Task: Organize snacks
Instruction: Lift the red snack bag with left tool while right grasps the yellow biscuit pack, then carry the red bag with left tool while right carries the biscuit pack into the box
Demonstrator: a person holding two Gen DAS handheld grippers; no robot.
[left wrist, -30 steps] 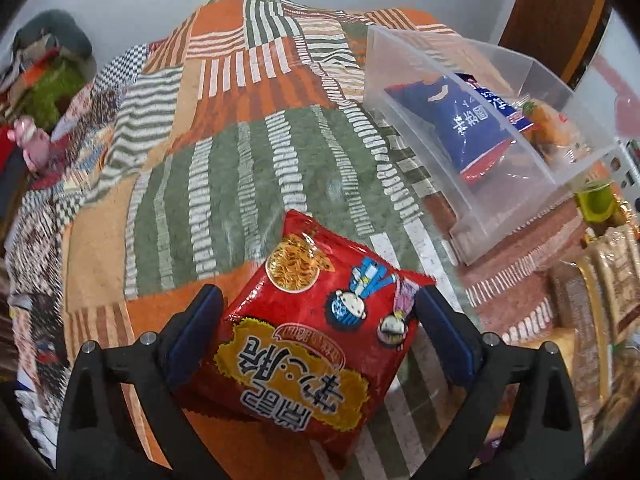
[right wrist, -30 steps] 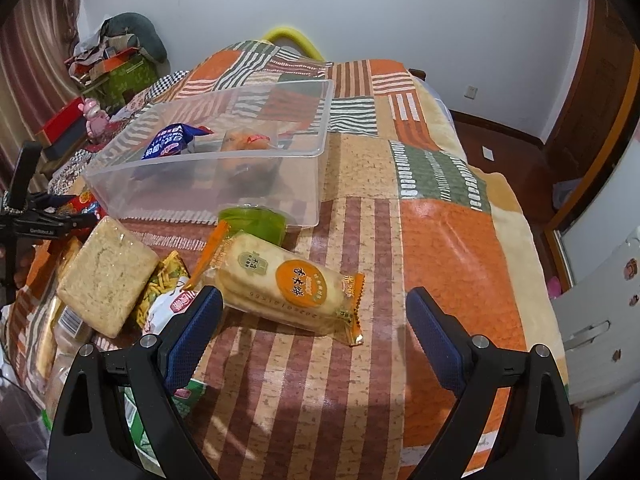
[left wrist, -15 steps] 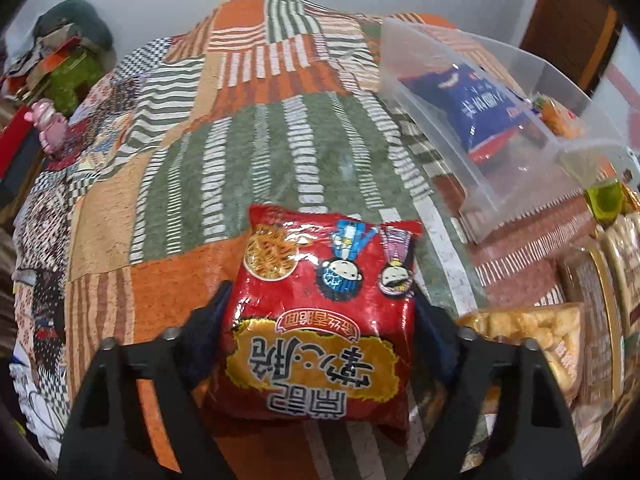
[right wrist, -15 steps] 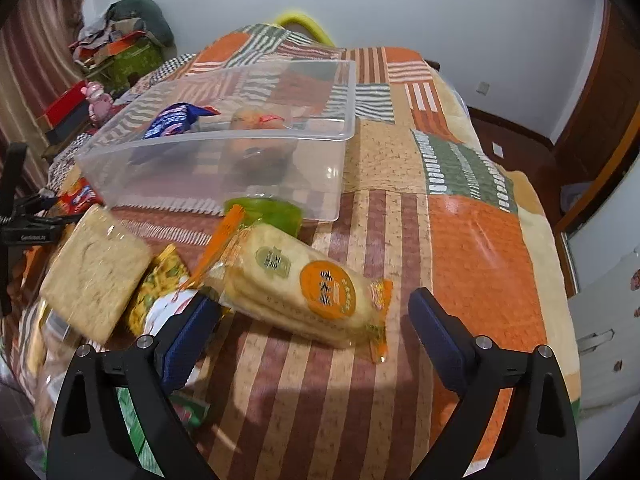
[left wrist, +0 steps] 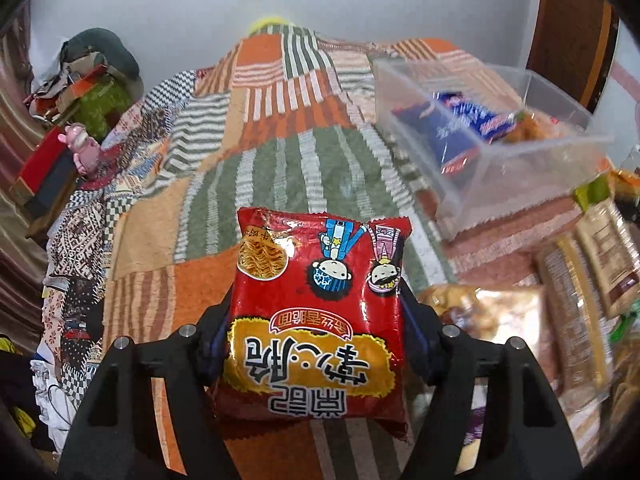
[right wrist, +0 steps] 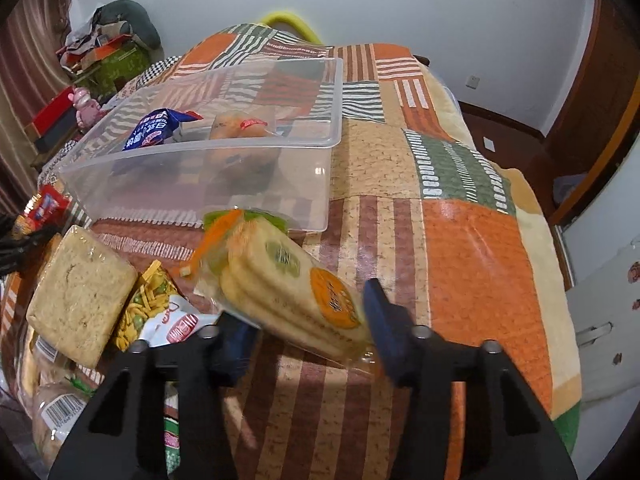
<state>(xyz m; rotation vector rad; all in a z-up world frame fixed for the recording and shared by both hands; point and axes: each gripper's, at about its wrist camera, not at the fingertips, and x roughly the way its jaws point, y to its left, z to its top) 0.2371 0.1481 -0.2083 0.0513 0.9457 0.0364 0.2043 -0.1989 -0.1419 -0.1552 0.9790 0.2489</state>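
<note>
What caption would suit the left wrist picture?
Left claw grips a red noodle snack packet above the patchwork quilt, clear plastic bin to the right.

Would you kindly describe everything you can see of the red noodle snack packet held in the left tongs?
The red noodle snack packet is a glossy, crinkled plastic pouch with serrated sealed ends. It shows a noodle bowl picture, two cartoon children and a yellow panel with large characters, all upside down to the camera. It looks sealed and full. The left tongs are shut on its near half, one finger on each side edge, and it appears lifted above the patchwork blanket, far end pointing away.
</note>
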